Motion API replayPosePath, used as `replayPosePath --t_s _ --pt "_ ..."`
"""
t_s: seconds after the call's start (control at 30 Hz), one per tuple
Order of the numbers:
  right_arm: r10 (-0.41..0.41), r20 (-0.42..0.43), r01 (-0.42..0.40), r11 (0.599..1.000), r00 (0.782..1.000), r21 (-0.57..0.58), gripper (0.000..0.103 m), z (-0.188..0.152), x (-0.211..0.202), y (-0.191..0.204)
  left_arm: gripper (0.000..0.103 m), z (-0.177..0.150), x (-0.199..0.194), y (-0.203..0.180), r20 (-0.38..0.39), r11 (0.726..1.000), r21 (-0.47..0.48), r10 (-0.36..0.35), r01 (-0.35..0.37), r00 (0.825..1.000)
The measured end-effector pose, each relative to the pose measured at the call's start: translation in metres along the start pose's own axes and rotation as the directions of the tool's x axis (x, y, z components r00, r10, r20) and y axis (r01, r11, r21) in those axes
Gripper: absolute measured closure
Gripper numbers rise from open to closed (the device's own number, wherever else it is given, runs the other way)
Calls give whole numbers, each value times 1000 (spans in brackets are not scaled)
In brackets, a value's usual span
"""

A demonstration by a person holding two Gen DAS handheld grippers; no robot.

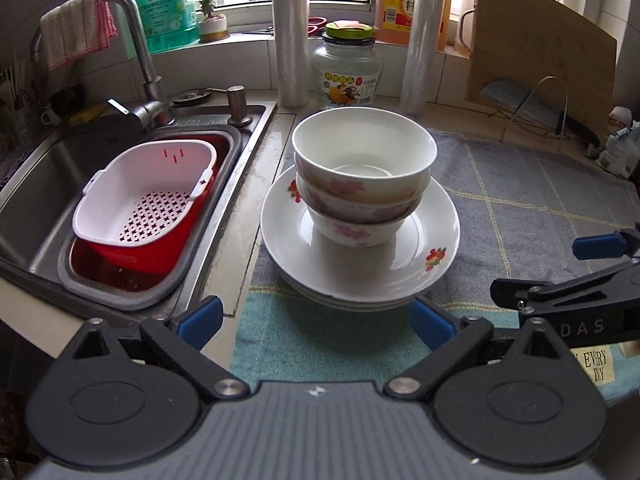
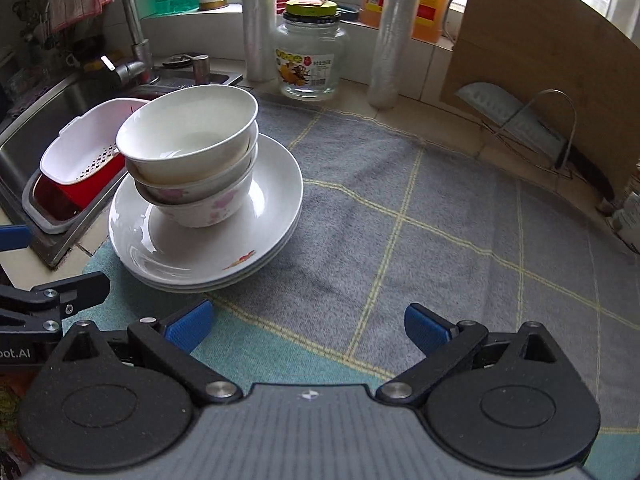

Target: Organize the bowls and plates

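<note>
Three white bowls with pink flowers (image 1: 362,176) (image 2: 192,156) sit nested on a stack of white plates (image 1: 400,276) (image 2: 256,240), at the left end of a grey checked cloth (image 1: 520,208) (image 2: 420,216) beside the sink. My left gripper (image 1: 316,324) stands open just in front of the plates, nothing between its blue pads. My right gripper (image 2: 308,328) is open too, over bare cloth to the right of the stack. In the left wrist view the right gripper (image 1: 592,264) shows at the right edge. The left gripper's arm (image 2: 56,296) shows at the left edge of the right wrist view.
A steel sink (image 1: 32,208) on the left holds a white strainer basket in a red one (image 1: 148,204), under a faucet (image 1: 136,56). Behind the stack stand a glass jar (image 1: 347,72), two plastic-wrap rolls (image 1: 290,36) and bottles. A cutting board (image 1: 540,44) and knife rack (image 2: 536,128) are at the right.
</note>
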State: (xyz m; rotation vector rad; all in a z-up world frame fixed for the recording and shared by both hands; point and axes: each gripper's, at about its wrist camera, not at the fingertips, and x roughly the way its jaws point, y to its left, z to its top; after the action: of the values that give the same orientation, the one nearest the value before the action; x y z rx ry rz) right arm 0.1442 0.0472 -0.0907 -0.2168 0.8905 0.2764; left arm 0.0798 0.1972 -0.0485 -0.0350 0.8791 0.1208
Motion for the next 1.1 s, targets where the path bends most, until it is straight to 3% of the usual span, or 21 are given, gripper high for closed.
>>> replayPosePath --t_s 0.43,1.1 --pt "-37 104 28 996 994 88 0 -32 -72 3 3 -19 -76 -16 102 1000 -5 30 -30 994" --pt "-69 150 50 991 986 123 0 -40 -94 3 3 -21 -93 -17 136 1000 -7 23 -22 990"
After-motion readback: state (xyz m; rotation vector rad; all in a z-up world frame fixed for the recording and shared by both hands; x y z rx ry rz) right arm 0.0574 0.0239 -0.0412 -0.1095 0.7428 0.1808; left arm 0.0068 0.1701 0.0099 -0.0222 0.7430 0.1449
